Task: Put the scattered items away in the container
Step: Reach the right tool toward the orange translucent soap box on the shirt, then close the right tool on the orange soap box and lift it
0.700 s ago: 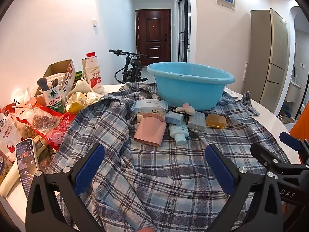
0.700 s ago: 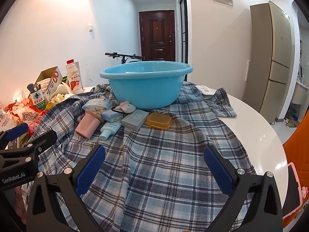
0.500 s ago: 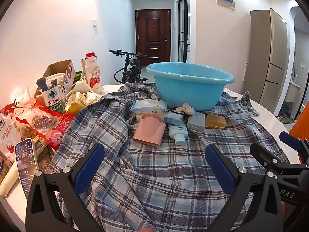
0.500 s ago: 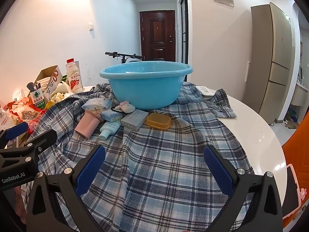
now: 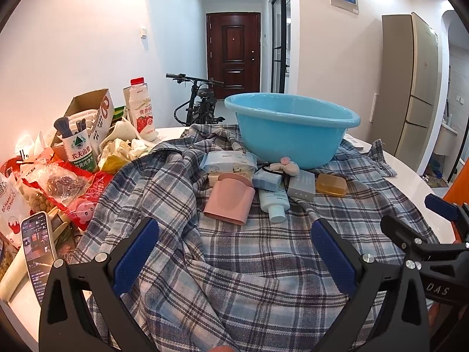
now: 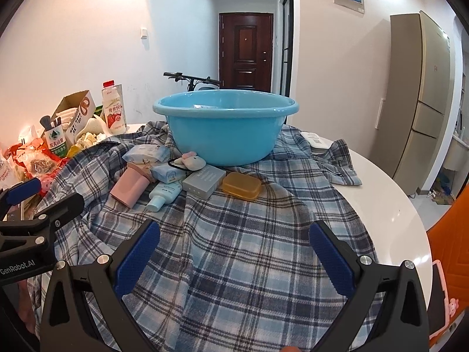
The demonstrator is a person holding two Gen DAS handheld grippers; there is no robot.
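Cloth [image 6: 249,249] folds may be snagged when the cup [image 5: 230,198] or tube [image 6: 162,193] is grasped beside the basin [image 6: 225,129]; both grippers [image 5: 234,252] [image 6: 234,249] are held spread, empty.

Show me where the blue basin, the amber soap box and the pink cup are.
blue basin [image 6: 225,135], right wrist view, front of its outer wall.
amber soap box [image 6: 241,185], right wrist view, middle of its lid.
pink cup [image 5: 230,201], left wrist view, its side.

Both wrist views sit low over the desk [image 5: 410,176], facing the door at frame centre. The left one looks from further left, nearer the clutter. Both share the blue basin [image 5: 290,129] and plaid cloth [image 6: 249,249], and each catches the other tongs at its edge.
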